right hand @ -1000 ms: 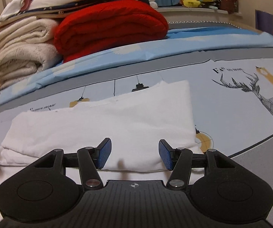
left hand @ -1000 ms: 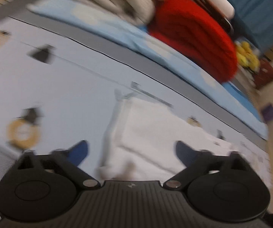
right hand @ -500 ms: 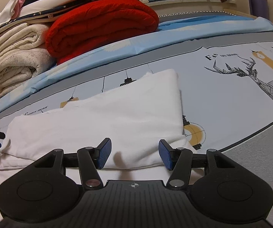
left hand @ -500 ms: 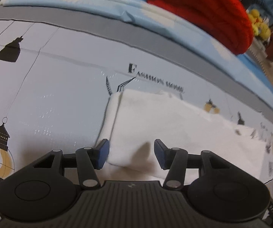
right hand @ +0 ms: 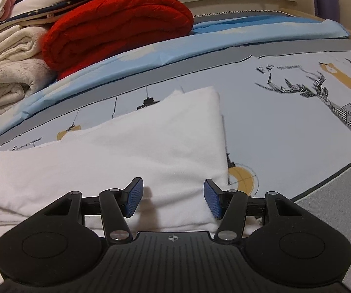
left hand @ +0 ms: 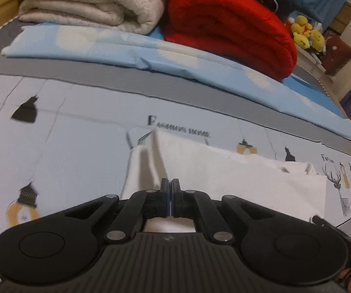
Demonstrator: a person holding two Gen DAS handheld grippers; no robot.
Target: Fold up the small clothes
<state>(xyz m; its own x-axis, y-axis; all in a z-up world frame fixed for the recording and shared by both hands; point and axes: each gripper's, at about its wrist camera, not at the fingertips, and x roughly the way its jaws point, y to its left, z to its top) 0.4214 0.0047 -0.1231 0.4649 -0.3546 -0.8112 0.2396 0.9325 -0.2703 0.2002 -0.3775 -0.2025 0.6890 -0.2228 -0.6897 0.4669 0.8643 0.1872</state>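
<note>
A white garment (left hand: 236,178) lies partly folded on the printed bed sheet; it also shows in the right wrist view (right hand: 126,151). My left gripper (left hand: 170,195) is shut on the garment's near left edge, and the cloth rises in a ridge toward its fingers. My right gripper (right hand: 171,199) is open, its blue pads (right hand: 134,197) low over the garment's near right part, with cloth between them.
A red quilt (left hand: 229,22) and cream blankets (left hand: 90,0) are stacked at the back on a light blue cover (left hand: 175,56). Yellow plush toys (left hand: 307,34) sit far right. The printed sheet (right hand: 297,127) extends right of the garment.
My left gripper has closed on the garment's left edge and pulled it up into a ridge. The right gripper has stayed open and edged slightly closer over the cloth.
</note>
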